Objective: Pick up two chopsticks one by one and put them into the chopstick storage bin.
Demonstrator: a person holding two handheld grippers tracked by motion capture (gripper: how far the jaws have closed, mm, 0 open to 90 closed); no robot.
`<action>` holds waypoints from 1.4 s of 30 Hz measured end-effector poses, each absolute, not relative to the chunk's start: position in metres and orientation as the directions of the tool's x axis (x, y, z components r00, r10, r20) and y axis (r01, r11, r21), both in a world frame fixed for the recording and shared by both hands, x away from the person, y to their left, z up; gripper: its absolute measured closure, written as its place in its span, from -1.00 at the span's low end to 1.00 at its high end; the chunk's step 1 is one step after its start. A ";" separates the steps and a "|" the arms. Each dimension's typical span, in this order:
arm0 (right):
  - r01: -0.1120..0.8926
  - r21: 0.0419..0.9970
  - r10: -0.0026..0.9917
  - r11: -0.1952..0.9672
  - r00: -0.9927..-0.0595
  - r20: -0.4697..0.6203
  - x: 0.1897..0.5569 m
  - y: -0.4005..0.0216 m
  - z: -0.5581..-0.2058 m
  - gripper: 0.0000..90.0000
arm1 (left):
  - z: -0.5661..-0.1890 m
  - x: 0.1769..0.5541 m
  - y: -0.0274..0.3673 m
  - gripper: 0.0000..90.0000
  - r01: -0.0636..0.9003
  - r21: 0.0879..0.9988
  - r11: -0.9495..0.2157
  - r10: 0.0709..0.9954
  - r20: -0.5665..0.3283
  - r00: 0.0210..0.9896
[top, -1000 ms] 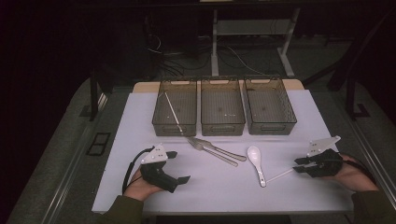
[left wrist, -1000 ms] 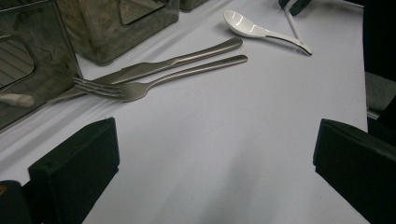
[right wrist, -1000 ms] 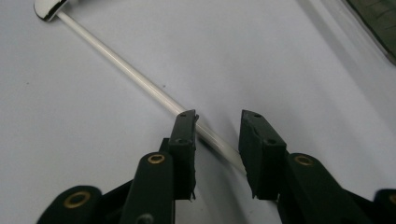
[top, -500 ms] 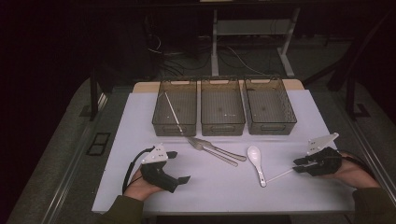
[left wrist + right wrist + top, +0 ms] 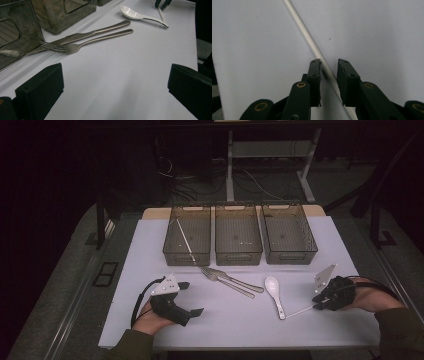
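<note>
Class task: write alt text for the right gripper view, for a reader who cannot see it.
The right gripper's two black jaws straddle a thin white stick that runs diagonally across a white table surface. The jaws have just been closing, but a gap still shows between them and the stick.

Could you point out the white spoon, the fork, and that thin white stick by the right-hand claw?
white spoon (image 5: 272,284), high view, on its bowl.
fork (image 5: 71,48), left gripper view, on the neck just behind the tines.
thin white stick (image 5: 305,31), right gripper view, on its shaft ahead of the jaws.
</note>
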State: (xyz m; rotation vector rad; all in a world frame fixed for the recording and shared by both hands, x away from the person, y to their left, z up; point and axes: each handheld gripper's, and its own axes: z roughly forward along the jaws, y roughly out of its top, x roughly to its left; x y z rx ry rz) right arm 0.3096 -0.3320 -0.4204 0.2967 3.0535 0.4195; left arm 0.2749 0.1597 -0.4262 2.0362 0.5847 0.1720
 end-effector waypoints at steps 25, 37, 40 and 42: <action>0.232 0.209 0.249 0.950 -0.967 -0.060 0.319 -0.321 -0.420 0.88 | -0.426 0.275 0.160 -1.00 0.331 0.850 -0.409 0.470 -0.115 0.875; 0.343 0.289 0.373 0.894 -0.926 -0.054 0.327 -0.329 -0.422 0.88 | -0.426 0.275 0.160 -1.00 0.331 0.851 -0.407 0.471 -0.115 0.875; 0.375 0.317 0.413 0.871 -0.909 -0.058 0.332 -0.330 -0.423 0.88 | -0.425 0.275 0.160 -1.00 0.329 0.853 -0.405 0.471 -0.113 0.875; 0.413 0.343 0.455 0.844 -0.889 -0.050 0.333 -0.334 -0.422 0.88 | -0.425 0.275 0.160 -1.00 0.330 0.855 -0.401 0.473 -0.115 0.874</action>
